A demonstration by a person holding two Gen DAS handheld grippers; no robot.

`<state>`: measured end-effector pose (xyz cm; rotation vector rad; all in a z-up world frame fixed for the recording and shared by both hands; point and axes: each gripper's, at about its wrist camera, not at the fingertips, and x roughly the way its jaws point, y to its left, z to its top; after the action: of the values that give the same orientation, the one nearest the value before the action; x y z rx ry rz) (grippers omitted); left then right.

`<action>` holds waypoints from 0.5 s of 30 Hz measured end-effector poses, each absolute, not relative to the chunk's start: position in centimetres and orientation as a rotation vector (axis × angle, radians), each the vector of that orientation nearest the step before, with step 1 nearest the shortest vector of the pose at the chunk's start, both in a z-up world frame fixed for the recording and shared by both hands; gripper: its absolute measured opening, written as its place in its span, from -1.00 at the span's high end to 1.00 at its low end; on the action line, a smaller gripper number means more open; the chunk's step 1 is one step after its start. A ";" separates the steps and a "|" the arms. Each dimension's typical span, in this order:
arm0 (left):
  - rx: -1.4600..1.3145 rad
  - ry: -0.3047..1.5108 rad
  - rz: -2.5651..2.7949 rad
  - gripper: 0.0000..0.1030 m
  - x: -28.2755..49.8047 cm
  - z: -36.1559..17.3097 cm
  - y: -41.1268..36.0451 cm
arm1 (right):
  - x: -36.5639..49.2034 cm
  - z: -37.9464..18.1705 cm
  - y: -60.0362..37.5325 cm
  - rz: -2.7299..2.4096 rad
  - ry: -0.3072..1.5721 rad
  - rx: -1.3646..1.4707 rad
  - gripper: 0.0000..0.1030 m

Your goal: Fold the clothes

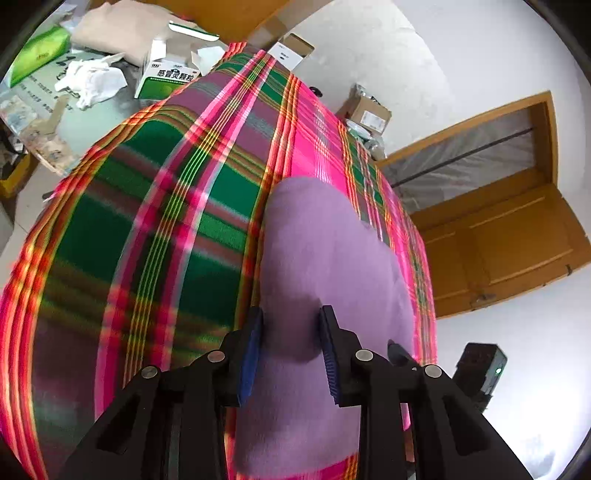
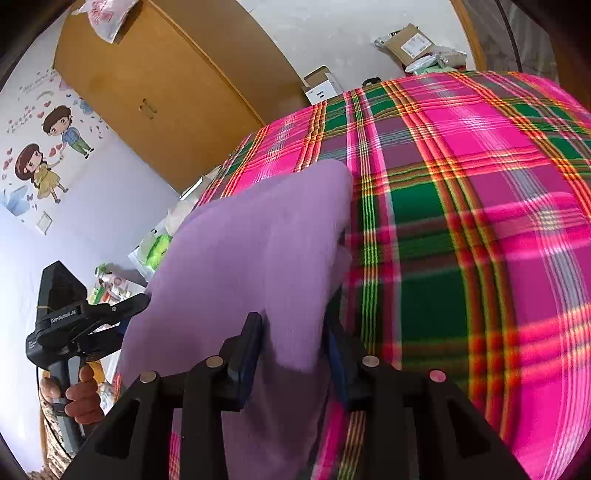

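Left wrist view first: the left gripper (image 1: pixel 291 354) has its blue-padded fingers (image 1: pixel 249 354) pinching a bunched fold of the purple garment (image 1: pixel 325 251), cloth filling the gap between the pads. That soft lilac fabric rises away from the grip and hangs over the plaid bedspread (image 1: pixel 155 221), a loud pink, green and red check covering the bed. Beyond the bedspread's far edge sits a cluttered tabletop (image 1: pixel 74 122) with a green-and-white medicine box (image 1: pixel 166 77), crumpled white tissue (image 1: pixel 92 83) and a beige folded cloth (image 1: pixel 118 29). Off to the right, a wooden door (image 1: pixel 498 236) stands against the white wall, and a cardboard parcel (image 1: pixel 369 114) lies on the floor past the bed. Over to the right wrist view: the right gripper (image 2: pixel 295 354) is clamped on the same purple garment (image 2: pixel 258 251); the left finger pad (image 2: pixel 251 354) presses against the cloth, while the other pad is mostly hidden behind it. The garment is lifted off the bedspread (image 2: pixel 461 240), spreading wide between the two tools. At the left edge, the person's hand (image 2: pixel 79 395) grips the handle of the other gripper (image 2: pixel 74 325), which meets the garment's far edge. Behind, a wooden wardrobe (image 2: pixel 166 96) and a cartoon couple wall sticker (image 2: pixel 48 151) show on the pale wall.
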<state>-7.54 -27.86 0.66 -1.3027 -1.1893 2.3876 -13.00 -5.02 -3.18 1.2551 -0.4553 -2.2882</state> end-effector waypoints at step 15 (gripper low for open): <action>-1.293 -1.240 2.356 0.40 -1.4 -0.1 -26.4 | -5.8 -2.9 -3.7 -2.293 -0.426 1.229 0.30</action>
<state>-1.41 -26.38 -0.06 -1.2930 -1.2401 2.3564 -5.80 -3.69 -2.92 1.2295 -0.4261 -2.2926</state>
